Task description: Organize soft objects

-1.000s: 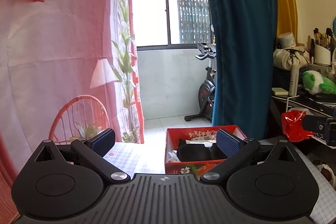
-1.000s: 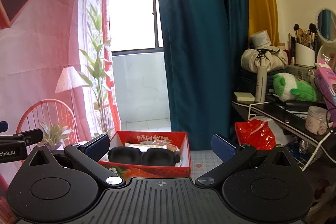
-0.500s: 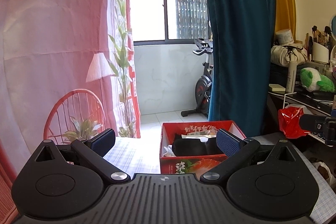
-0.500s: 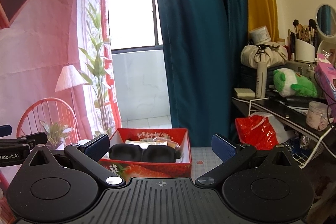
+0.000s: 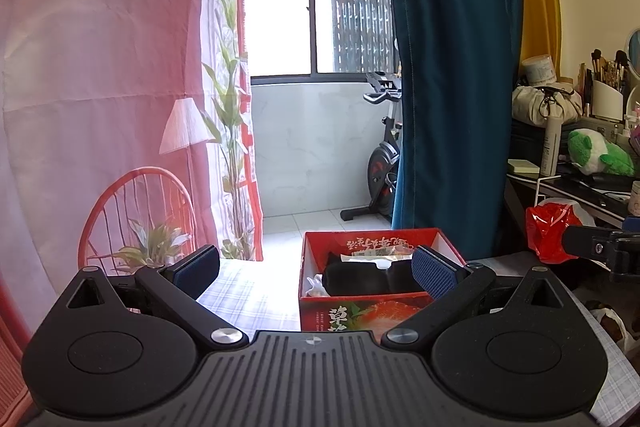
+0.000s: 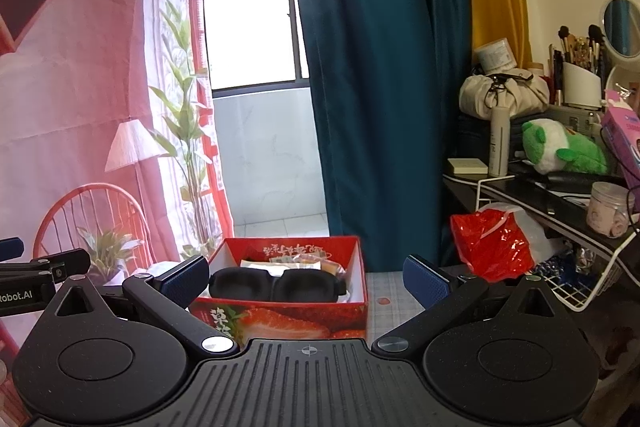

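Checked cloth covers the desk [image 6: 394,293] under both claws. Red strawberry box [image 6: 280,319] sits on it, dead ahead of the right claw [image 6: 306,281], mostly between its fingers and nearer the left one. Black eye mask [image 6: 276,285] lies across the front of the box, on top of white paper and some wrapped packets behind it. Right claw is spread wide, holding nothing, not touching the box. Left claw [image 5: 316,269] is also wide open and empty; from it the same box [image 5: 344,315] sits ahead and off to the right, its right finger overlapping the mask [image 5: 360,279]. Red plastic bag [image 6: 490,241] hangs right of the right claw, near the wire rack. Green-and-white plush [image 6: 560,147] lies on the shelf up right. Teal curtain [image 6: 380,79] hangs behind the box.
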Demonstrator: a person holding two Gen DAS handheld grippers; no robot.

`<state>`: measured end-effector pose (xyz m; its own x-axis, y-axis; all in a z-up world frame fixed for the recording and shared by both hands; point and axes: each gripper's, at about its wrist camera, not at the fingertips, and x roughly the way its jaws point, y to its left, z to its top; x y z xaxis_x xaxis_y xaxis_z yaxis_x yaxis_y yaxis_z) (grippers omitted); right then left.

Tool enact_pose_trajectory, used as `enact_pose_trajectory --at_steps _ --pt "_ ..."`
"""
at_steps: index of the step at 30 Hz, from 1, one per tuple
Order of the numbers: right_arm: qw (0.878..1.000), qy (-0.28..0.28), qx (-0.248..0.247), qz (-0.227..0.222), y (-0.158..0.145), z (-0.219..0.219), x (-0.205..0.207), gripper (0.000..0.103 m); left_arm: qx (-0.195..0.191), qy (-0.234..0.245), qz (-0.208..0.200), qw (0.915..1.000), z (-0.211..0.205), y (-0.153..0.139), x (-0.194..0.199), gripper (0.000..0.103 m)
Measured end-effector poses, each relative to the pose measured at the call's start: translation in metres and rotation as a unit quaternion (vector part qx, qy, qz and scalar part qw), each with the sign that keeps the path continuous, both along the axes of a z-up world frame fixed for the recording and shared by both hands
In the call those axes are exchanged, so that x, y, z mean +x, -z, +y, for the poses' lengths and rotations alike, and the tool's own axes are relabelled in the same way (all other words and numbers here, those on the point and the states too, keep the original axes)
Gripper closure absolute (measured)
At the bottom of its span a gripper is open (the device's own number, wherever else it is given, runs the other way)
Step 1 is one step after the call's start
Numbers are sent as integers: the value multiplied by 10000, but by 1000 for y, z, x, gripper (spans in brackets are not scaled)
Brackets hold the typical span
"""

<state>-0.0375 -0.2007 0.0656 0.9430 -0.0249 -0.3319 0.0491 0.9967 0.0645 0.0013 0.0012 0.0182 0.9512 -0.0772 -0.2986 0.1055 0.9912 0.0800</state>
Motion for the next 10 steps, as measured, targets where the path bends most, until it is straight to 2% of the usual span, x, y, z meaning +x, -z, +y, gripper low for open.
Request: enact_pose_trajectory --at_steps 10 --pt "10000 -7 12 -10 2 1 0 0 -77 66 35 9999 4 1 2 0"
